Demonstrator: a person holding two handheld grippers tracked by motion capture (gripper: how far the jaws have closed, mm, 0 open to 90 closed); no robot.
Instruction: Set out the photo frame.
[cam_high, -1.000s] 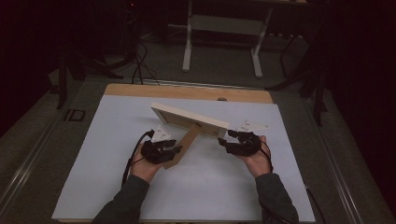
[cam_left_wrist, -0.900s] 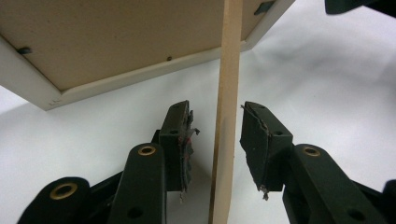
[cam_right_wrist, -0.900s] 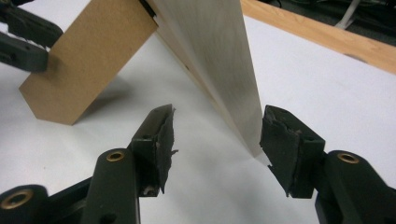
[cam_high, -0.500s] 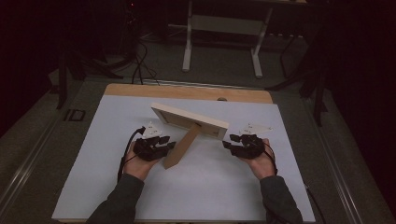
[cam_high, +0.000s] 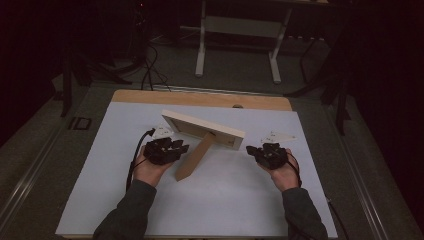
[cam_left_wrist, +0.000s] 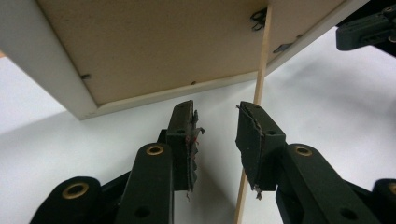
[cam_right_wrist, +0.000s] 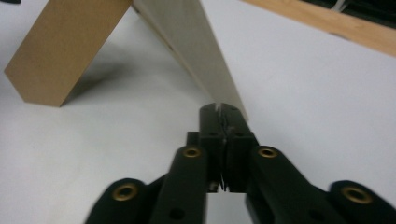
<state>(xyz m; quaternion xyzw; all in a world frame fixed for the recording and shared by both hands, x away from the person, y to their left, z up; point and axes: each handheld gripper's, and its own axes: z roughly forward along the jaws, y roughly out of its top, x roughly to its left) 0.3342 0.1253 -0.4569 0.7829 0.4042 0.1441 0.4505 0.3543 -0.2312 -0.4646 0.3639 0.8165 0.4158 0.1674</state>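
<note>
Pale wood makes up the picture frame (cam_high: 202, 131), which stands a little above the centre of the high view on the white surface (cam_high: 225, 200), leaning back on its brown easel leg (cam_high: 194, 159). That leg runs down and to the left from the middle of the frame's back to the surface.

At the left of centre in the high view, the left gripper (cam_high: 181, 148) sits just beside the easel leg, held in the person's left hand (cam_high: 147, 170). In the left gripper view its jaws stand partly apart, having just been closing a little, with nothing pressed between the pads. The thin edge of the easel leg (cam_left_wrist: 254, 116) runs top to bottom just beside the right-hand pad; whether it touches that pad I cannot tell. Above the jaws, filling the upper part of that view, is the brown backing board (cam_left_wrist: 177, 42) with its pale rim and small metal clips.

At the right of centre in the high view, the right gripper (cam_high: 252, 150) rests just off the frame's right end, held in the right hand (cam_high: 282, 172). In the right gripper view (cam_right_wrist: 225, 109) its jaws have just been closing and now meet pad to pad, with nothing between them. Their tips lie just in front of the frame's pale edge (cam_right_wrist: 196, 42), which slants to the upper left, and the easel leg (cam_right_wrist: 65, 46) shows in the upper left corner.
</note>
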